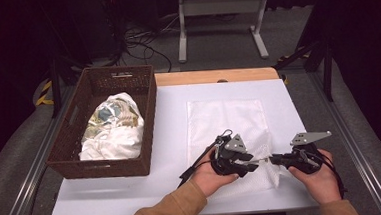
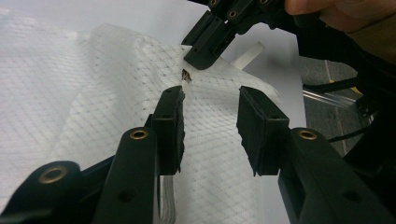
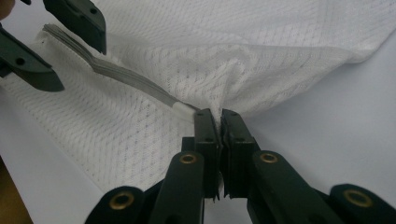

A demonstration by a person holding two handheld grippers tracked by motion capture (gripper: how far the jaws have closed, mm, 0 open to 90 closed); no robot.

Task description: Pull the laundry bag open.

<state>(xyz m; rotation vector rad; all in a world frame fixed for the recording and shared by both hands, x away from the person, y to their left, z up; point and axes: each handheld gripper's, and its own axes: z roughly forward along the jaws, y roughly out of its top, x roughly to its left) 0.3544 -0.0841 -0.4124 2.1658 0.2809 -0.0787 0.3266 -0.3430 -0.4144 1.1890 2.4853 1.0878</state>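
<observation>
Mesh laundry bag (image 1: 228, 120) bears no readable writing; right gripper (image 1: 278, 158) jaws pinch its corner, left gripper (image 1: 252, 166) jaws gape.

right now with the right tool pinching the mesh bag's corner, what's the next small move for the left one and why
Probably ease the left tool forward and close on the zipper pull. Its jaws stand apart over the mesh bag with nothing between them, and the pull sits just ahead, while the right tool is clamped on the bag's corner, holding it steady.

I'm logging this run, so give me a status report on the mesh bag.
Right hand-held gripper shut on mesh bag corner. Left hand-held gripper open over the zipper. Basket off to the side, nothing in the way.
</observation>
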